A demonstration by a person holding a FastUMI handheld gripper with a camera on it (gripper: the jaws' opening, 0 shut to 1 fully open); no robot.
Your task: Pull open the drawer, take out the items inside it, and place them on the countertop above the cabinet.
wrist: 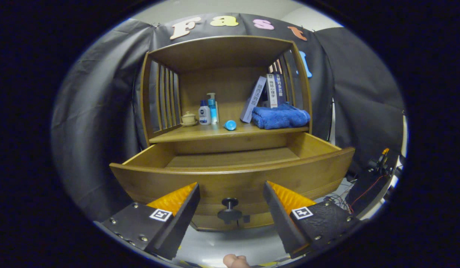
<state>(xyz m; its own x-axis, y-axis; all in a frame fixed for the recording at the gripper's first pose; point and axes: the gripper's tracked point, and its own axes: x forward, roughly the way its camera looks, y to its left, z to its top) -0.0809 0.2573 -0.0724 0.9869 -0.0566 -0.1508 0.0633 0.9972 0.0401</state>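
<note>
Drawer (230,175) stands pulled well out of the cabinet (222,48). Its visible floor looks bare, though the part behind the front panel is hidden.

Gripper (230,199) sits wide open, holding nothing. Its fingers straddle the dark knob (230,208) on the drawer front, apart from it on both sides.

Countertop (200,134), just above the drawer, carries a small blue bottle (230,125) lying on its side, a folded blue towel (280,116), books (265,93), upright bottles (208,109) and a small lidded cup (188,119).

Judgement: opening step looks done, and the items may already be up top. Next move: lift the gripper over the drawer front and check the hidden near part for anything left.
</note>
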